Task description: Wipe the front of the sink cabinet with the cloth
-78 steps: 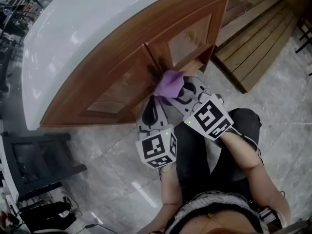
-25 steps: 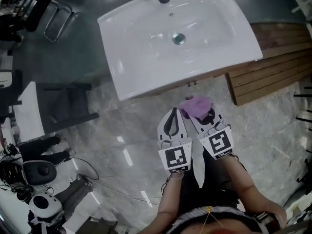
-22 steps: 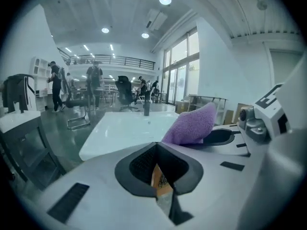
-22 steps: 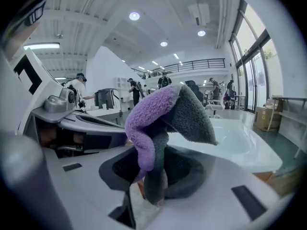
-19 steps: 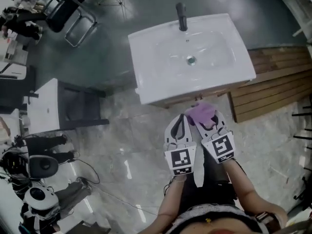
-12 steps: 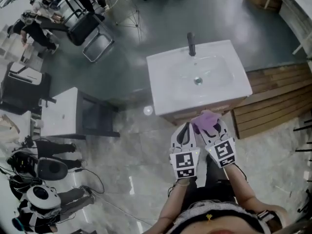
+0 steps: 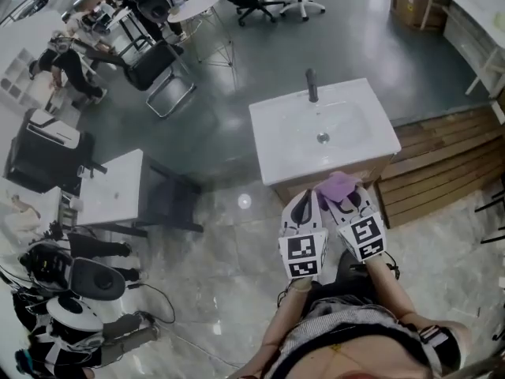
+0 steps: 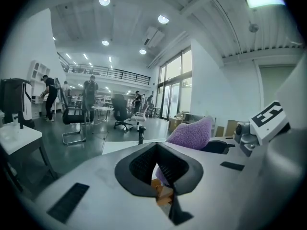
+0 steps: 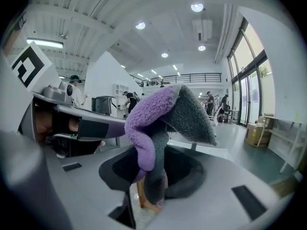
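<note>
The sink cabinet stands far below me, its white basin (image 7: 323, 129) on top and only a thin wooden strip of its front (image 7: 377, 166) showing. My right gripper (image 7: 347, 200) is shut on the purple-and-grey cloth (image 7: 338, 185), held up in the air before the cabinet. In the right gripper view the cloth (image 9: 158, 114) rises out of the jaws (image 9: 153, 166). My left gripper (image 7: 304, 208) hangs beside it, shut with nothing in it (image 8: 157, 150). The left gripper view shows the cloth (image 8: 192, 133) to the right.
A black faucet (image 7: 312, 85) stands at the basin's back. A wooden slat platform (image 7: 442, 164) lies to the right. A white-topped stand (image 7: 110, 188) is on the left, with chairs (image 7: 162, 81) behind and gear (image 7: 71, 290) on the floor at lower left.
Three seconds ago the cloth was pressed on the cabinet door. Since then the view has risen, the cabinet has shrunk below, and both grippers have lifted away with the cloth still held.
</note>
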